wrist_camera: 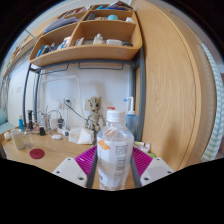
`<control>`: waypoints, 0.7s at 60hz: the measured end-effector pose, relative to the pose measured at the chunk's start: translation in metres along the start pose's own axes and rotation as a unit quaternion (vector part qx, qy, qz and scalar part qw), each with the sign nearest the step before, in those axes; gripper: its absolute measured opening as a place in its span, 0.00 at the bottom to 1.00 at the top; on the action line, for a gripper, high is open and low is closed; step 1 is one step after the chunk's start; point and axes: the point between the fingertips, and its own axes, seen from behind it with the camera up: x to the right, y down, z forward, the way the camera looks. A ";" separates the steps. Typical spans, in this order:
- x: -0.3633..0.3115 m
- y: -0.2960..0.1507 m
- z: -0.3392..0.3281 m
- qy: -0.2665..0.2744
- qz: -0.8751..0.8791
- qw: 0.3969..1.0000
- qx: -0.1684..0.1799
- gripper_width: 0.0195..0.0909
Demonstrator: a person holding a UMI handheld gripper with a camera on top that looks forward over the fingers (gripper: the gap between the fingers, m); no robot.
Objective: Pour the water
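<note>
Nearest to the camera stands the bottle (115, 150), a clear plastic one with a white cap and a pale label, upright between the two fingers of the gripper (114, 166). Both pink pads (87, 157) seem to press against its sides, so I judge the claw is clamped on it. Its long axis is vertical, cap up, and it lies straight ahead of the claw at the centre.

For pouring, the receiver matters, and I cannot identify it with certainty. Beyond the bottle, to the left on the worktop (30, 158), there is a small dark red dish (37, 153) and a crowd of little items near the back edge. Whether one of them is a cup is too small to tell. A small figure (92, 115) stands behind the bottle, near the wall.

The bottle's lower part is cut off below, so the water level and whether it rests on the worktop are hidden. The cap appears to be on.
</note>
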 end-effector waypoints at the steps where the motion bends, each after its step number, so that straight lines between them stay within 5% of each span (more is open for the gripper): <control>1: -0.003 -0.003 0.003 0.002 -0.002 1.000 0.002 0.46; 15: -0.052 -0.039 0.028 0.017 0.005 1.000 0.022 0.22; 28: -0.090 -0.055 0.044 0.029 -0.016 0.999 0.022 0.22; 42: -0.212 -0.121 0.066 0.006 -0.190 0.981 0.038 0.22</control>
